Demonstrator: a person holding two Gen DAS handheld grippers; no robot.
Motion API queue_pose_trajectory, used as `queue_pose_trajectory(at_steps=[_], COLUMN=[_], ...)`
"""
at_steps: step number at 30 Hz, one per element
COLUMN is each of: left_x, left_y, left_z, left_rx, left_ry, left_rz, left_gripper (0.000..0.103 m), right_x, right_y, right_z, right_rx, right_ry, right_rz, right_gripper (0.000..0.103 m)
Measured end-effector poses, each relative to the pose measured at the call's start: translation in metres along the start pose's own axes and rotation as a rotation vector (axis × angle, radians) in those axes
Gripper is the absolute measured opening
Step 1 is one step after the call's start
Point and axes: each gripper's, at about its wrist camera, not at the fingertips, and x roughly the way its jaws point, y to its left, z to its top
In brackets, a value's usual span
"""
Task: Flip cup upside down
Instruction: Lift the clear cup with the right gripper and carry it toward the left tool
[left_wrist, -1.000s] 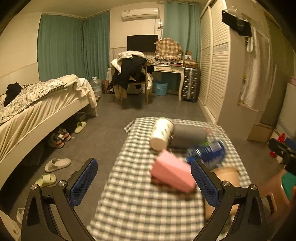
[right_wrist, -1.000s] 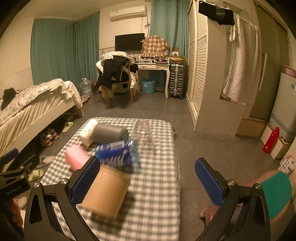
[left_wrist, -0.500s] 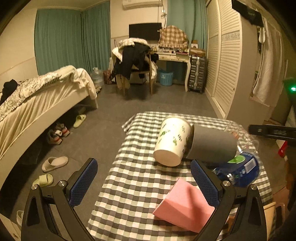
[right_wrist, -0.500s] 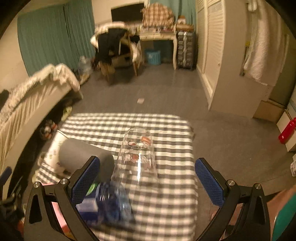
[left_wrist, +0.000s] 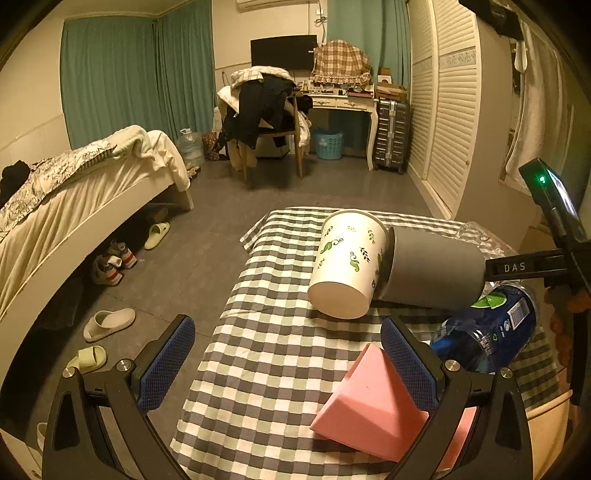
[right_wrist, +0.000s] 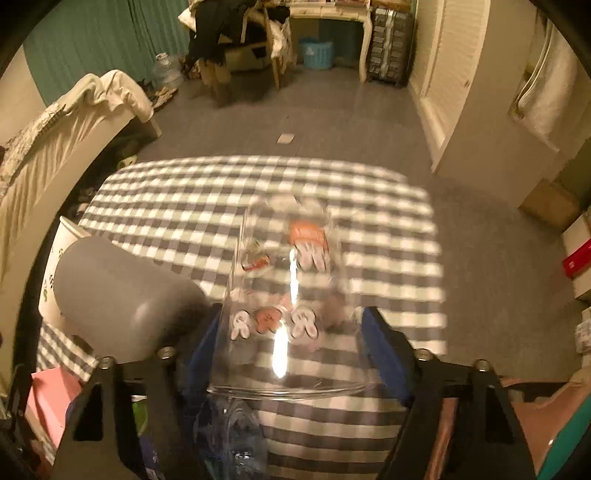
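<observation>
A clear glass cup (right_wrist: 291, 295) with cartoon prints lies on its side on the checked tablecloth (right_wrist: 388, 236). My right gripper (right_wrist: 291, 350) has closed in around its wide end, the blue pads (right_wrist: 384, 350) at both sides of the glass. In the left wrist view only a sliver of the glass (left_wrist: 476, 236) shows behind the grey cylinder (left_wrist: 432, 273). My left gripper (left_wrist: 288, 354) is open and empty over the cloth's near left part.
A white leaf-print cup (left_wrist: 347, 269) lies against the grey cylinder. A blue bottle (left_wrist: 487, 332) and a pink wedge (left_wrist: 373, 406) lie near the front right. A bed (left_wrist: 74, 199) stands left, a wardrobe (left_wrist: 450, 110) right.
My right gripper has moved forward and down over the table and narrowed around the glass cup. My left gripper has moved forward a little and stayed open.
</observation>
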Motion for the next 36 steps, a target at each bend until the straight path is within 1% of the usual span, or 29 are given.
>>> queue_pose_trajectory(at_steps=[3,6,8,11,15,17,20,24,27,30,32,36], left_x=[-0.002,-0.009,-0.016,-0.034,-0.067,-0.088,-0.122,-0.164,-0.188,-0.203,-0.210,-0.206], left_y=[-0.002,-0.004,-0.005,-0.002,0.004,0.008,0.018,0.035,0.047,0.056,0.063,0.067], left_z=[0.000,-0.002,-0.003,-0.002,-0.003,-0.005,-0.010,-0.022,-0.036,-0.053,-0.069,-0.093], left_rx=[0.007,0.014,0.016,0.010,-0.001,-0.008,-0.015,-0.028,-0.038,-0.044,-0.048,-0.058], left_ry=[-0.005,-0.019,-0.032,-0.052,-0.079,-0.098,-0.130,-0.162,-0.178,-0.182,-0.177,-0.143], left_rz=[0.007,0.013,0.013,0.006,-0.011,-0.019,-0.030,-0.041,-0.045,-0.055,-0.054,-0.056], left_gripper=[0.103,0.103,0.103,0.103,0.103,0.103,0.103,0.103,0.103,0.103,0.103,0.103], right_x=[-0.006,-0.025,-0.045,-0.085,-0.150,-0.184,-0.228,-0.269,-0.283,-0.280,-0.274,-0.248], right_y=[-0.002,-0.006,-0.008,-0.004,0.008,0.021,0.047,0.088,0.114,0.128,0.132,0.140], right_z=[-0.003,-0.007,-0.010,-0.018,-0.037,-0.052,-0.085,-0.137,-0.180,-0.216,-0.238,-0.272], right_rx=[-0.004,0.006,0.011,-0.006,-0.025,-0.035,-0.066,-0.102,-0.117,-0.092,-0.069,-0.029], right_ry=[-0.016,-0.053,-0.081,-0.135,-0.218,-0.260,-0.315,-0.366,-0.384,-0.377,-0.360,-0.322], right_rz=[-0.015,-0.034,-0.040,-0.080,-0.106,-0.109,-0.108,-0.100,-0.095,-0.070,-0.043,-0.030], right_gripper=[0.068,0.067,0.066,0.066,0.066,0.066,0.066,0.066,0.066,0.066,0.066,0.066])
